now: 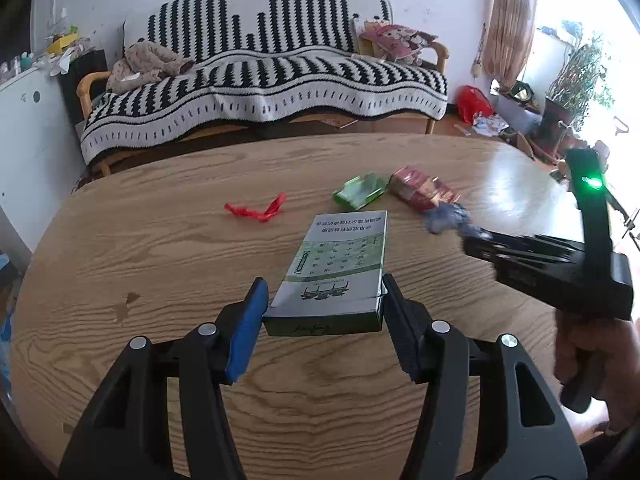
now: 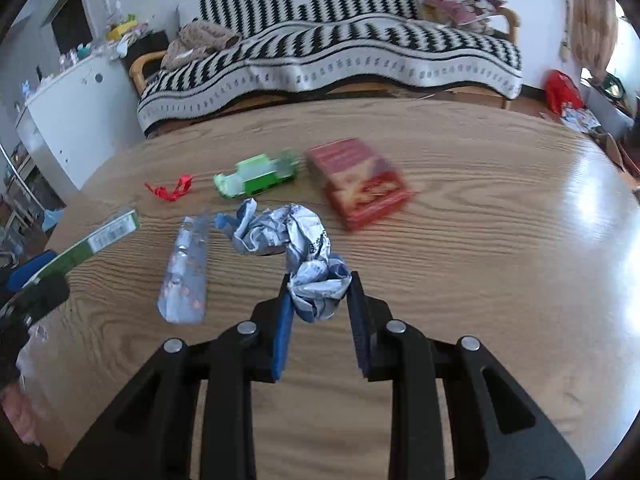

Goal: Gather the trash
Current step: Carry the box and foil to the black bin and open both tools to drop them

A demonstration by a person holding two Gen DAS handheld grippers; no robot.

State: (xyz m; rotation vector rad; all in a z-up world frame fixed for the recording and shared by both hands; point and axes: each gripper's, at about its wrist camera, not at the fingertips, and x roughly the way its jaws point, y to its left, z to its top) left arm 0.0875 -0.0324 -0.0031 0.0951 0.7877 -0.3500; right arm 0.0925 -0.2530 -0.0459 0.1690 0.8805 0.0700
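My left gripper point(image 1: 322, 300) is shut on the near end of a flat green and grey carton point(image 1: 340, 264), held just over the wooden table point(image 1: 160, 260). The carton also shows at the left of the right wrist view point(image 2: 96, 240). My right gripper point(image 2: 318, 296) is shut on crumpled blue and white paper point(image 2: 316, 292), whose loose end trails across the table point(image 2: 276, 232). In the left wrist view this gripper point(image 1: 468, 240) comes in from the right. On the table lie a red box point(image 2: 360, 184), a green carton point(image 2: 256, 178), a red ribbon scrap point(image 2: 172, 190) and a clear plastic wrapper point(image 2: 186, 272).
A striped sofa point(image 1: 264, 80) stands behind the table. A white cabinet point(image 1: 28, 128) is at the left. Red bags and litter point(image 1: 476, 108) lie on the floor at the right, near potted plants point(image 1: 576, 80).
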